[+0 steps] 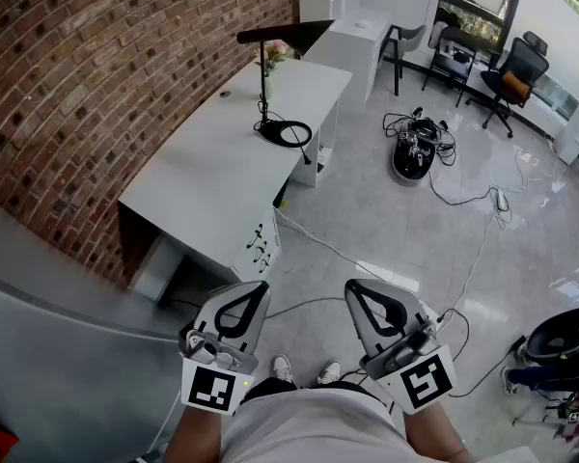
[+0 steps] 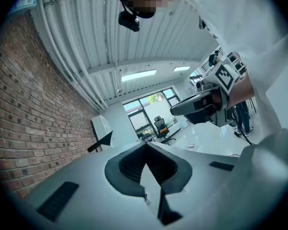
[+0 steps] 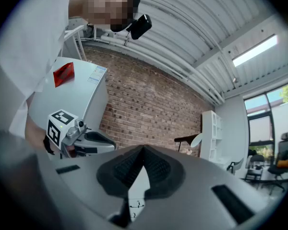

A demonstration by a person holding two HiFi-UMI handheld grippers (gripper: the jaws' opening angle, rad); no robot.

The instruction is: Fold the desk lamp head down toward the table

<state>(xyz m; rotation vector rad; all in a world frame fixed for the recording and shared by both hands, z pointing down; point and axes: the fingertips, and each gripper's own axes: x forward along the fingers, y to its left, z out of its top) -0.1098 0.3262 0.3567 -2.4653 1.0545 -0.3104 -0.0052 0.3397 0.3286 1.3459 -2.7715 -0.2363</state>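
A black desk lamp stands at the far end of a white desk (image 1: 207, 177) by the brick wall. Its long flat head (image 1: 285, 35) sits level above a thin stem, over a ring-shaped base (image 1: 286, 133). Both grippers are held low in front of the person, well short of the desk. My left gripper (image 1: 261, 287) is shut with nothing in it, and my right gripper (image 1: 352, 285) is likewise shut and empty. In the left gripper view the lamp head (image 2: 100, 142) shows beyond the closed tips (image 2: 146, 144). In the right gripper view the lamp head (image 3: 187, 139) lies past the closed tips (image 3: 144, 149).
A small plant (image 1: 270, 58) sits beside the lamp. Drawers (image 1: 259, 244) front the desk's near end. On the tiled floor lie cables (image 1: 482, 230) and a round device (image 1: 415, 152). Office chairs (image 1: 507, 80) stand by the windows, and a white cabinet (image 1: 352, 37) stands beyond the desk.
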